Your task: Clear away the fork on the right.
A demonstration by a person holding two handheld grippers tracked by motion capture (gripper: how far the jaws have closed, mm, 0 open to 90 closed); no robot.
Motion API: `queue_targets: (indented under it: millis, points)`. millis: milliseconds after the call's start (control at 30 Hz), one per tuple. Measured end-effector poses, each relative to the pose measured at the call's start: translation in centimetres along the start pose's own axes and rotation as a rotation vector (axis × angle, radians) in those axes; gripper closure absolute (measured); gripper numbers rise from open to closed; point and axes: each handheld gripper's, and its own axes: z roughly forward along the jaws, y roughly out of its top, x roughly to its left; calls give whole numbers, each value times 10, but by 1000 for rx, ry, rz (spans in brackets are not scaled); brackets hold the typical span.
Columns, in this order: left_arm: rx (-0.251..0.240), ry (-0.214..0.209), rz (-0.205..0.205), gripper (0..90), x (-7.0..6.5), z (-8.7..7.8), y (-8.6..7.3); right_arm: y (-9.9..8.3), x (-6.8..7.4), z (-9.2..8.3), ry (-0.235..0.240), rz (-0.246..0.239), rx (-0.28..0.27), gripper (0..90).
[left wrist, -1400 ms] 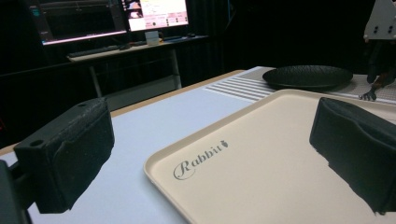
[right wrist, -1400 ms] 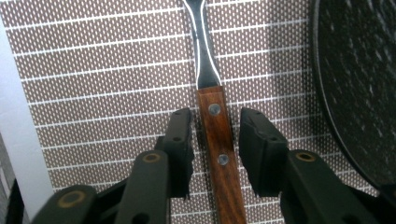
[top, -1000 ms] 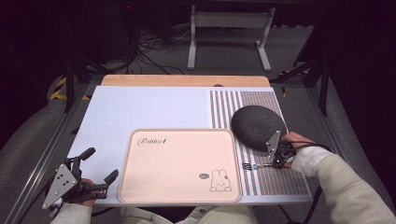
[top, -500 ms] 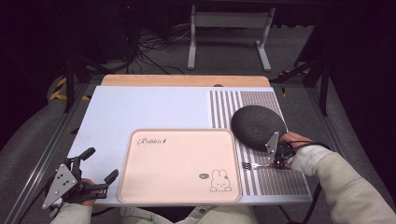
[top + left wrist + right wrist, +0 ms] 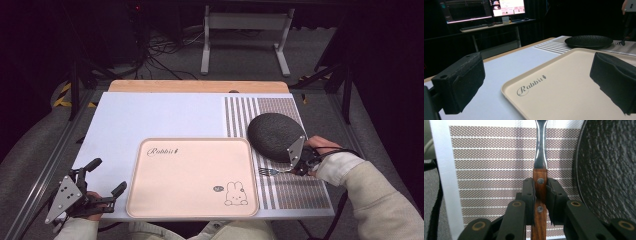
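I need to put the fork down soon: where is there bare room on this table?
The tray is bare, as is the white mat beyond it. It is crowded by the dark plate, where the right gripper holds the fork.

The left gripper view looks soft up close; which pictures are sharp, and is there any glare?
Left gripper view: the near tongs are blurred and the monitors glow overexposed. Right gripper view: the fork is crisp, with a bright glint on its metal neck. High view: the table is evenly lit, the surroundings dark.

The table's (image 5: 150, 115) far-left area is left clear, while its near edge is taken by the tray (image 5: 192, 175) and its right side by the dark plate (image 5: 275, 135).
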Motion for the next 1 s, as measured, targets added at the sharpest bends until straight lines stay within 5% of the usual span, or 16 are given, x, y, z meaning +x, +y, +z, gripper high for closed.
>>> queue_targets:
  millis: [900,1000]
  points:
    - [-1,0,0,2,0,0,0,24,11,-31,-105,25,-85,779]
    - [0,0,2,3,0,0,0,32,13,-36,-124,27,-128,780]
